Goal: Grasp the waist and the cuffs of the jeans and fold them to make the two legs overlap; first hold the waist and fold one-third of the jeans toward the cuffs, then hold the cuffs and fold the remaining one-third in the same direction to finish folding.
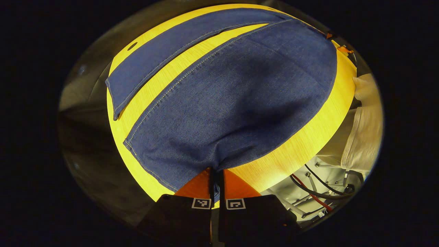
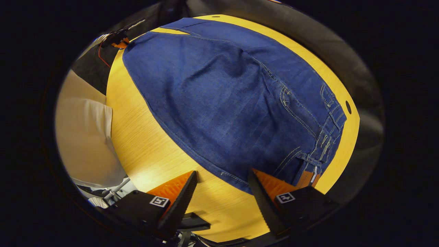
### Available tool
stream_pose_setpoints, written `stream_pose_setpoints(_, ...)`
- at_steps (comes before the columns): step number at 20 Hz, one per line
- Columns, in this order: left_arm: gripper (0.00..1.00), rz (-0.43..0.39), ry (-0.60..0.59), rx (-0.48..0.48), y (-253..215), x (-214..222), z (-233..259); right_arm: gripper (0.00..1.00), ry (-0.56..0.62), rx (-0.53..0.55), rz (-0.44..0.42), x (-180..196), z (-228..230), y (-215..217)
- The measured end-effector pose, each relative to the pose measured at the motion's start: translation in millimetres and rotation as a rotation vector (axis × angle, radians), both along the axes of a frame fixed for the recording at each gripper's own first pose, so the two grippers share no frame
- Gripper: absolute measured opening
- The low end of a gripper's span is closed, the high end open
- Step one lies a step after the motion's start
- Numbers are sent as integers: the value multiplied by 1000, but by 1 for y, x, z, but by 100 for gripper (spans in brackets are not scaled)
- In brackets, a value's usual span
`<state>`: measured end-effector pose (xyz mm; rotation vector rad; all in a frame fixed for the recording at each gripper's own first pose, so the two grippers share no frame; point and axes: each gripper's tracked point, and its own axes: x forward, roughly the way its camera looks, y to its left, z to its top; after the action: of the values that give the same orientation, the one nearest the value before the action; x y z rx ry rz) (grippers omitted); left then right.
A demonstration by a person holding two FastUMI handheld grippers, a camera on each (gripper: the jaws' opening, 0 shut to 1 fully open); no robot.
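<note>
- The left gripper (image 1: 216, 175) has its jaws pressed together on the near hem of one leg of the jeans (image 1: 233, 99), puckering the denim.
- The jeans lie spread flat on a yellow wooden table (image 1: 301, 144), legs apart.
- The right gripper (image 2: 223, 181) holds its jaws wide apart at the waist's (image 2: 325, 137) near edge, clamping nothing.

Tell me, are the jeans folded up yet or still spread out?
Spread out. The jeans lie flat on the table with both legs apart; wood shows between them. The left gripper pinches one edge.
</note>
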<state>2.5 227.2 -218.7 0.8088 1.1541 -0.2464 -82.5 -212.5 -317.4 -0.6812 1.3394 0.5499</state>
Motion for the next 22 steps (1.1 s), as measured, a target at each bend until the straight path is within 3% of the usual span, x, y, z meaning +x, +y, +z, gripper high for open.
stream_pose_setpoints(1, 1, 0, -3, -2, -1, 0, 0, 96, 7, -14, -1, 0, 3, 2)
stream_pose_setpoints(3, 1, 7, -6, -8, -1, 0, 0, 92, 27, -41, -18, 0, -1, 1)
stream_pose_setpoints(5, 2, 13, -4, -12, -1, 0, -1, 94, 36, -62, -34, 3, -1, 0)
stream_pose_setpoints(8, 1, 13, -6, -12, -2, 0, 0, 65, 28, -79, -49, 13, 1, -5)
stream_pose_setpoints(9, 1, 8, -11, -13, -2, 1, -1, 63, 26, -88, -51, 11, 2, -5)
stream_pose_setpoints(13, 1, 29, -54, -30, -3, 4, -2, 37, 28, -114, -45, 18, 2, -6)
stream_pose_setpoints(14, 1, 30, -65, -33, -4, 4, -2, 41, 24, -126, -62, 22, 2, -8)
stream_pose_setpoints(15, 1, 31, -74, -36, -4, 5, -2, 26, 16, -144, -84, 28, 4, -11)
stream_pose_setpoints(17, 1, 35, -90, -37, -4, 6, -2, 10, 15, -159, -101, 27, 2, -12)
stream_pose_setpoints(20, 0, 30, -118, -37, -4, 9, -3, 2, -4, -181, -101, 29, 3, -13)
stream_pose_setpoints(22, 0, 50, -148, -58, -4, 8, -3, 5, -31, -180, -104, 28, 5, -14)
